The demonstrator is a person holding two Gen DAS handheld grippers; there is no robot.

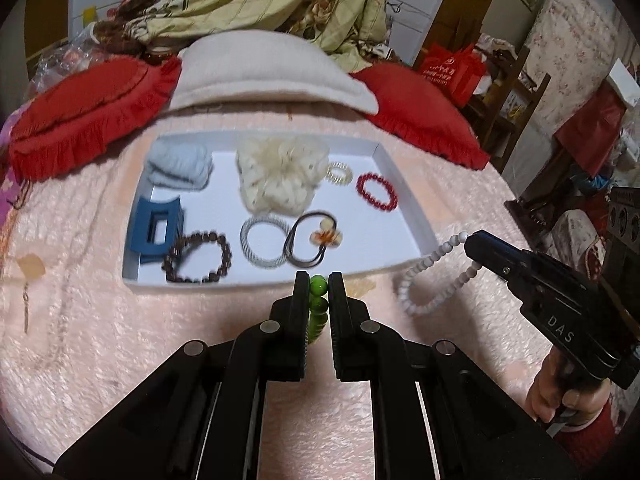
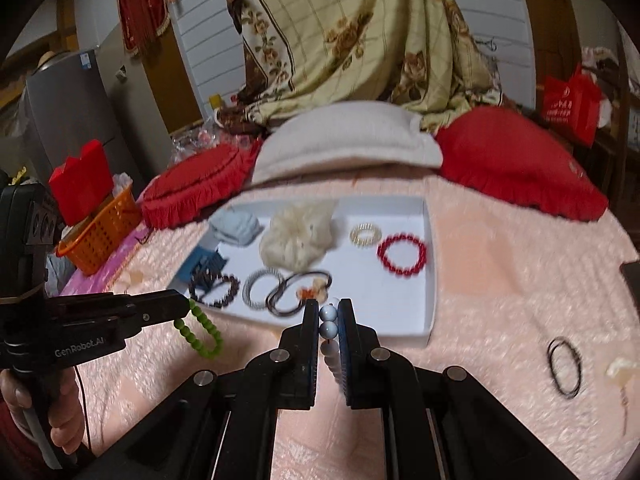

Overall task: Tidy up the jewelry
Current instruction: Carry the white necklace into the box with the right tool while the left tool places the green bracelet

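Observation:
A shallow white tray (image 1: 404, 184) (image 2: 430, 280) lies on a pink fluffy blanket and holds several pieces: a red bead bracelet (image 1: 377, 193) (image 2: 402, 255), a brown bead bracelet (image 1: 198, 257), a spiral hair tie (image 1: 265, 247), a blue claw clip (image 1: 154, 229) and a cream scrunchie (image 1: 280, 174). My left gripper (image 1: 319, 285) (image 2: 188, 308) is shut on a green bead bracelet (image 1: 319, 286) (image 2: 202, 332), held just before the tray's near edge. My right gripper (image 2: 329, 312) (image 1: 468, 240) is shut on a white bead bracelet (image 2: 329, 316) (image 1: 424, 276) near the tray's front right corner.
A black hair tie (image 2: 565, 364) and a pale hair ornament (image 2: 620, 372) lie on the blanket (image 2: 500, 280) to the right. A thin chain (image 1: 26, 304) lies at the left. Red cushions (image 1: 84, 116) (image 2: 516, 160), a beige pillow (image 1: 272, 76) and an orange basket (image 2: 100, 236) stand behind.

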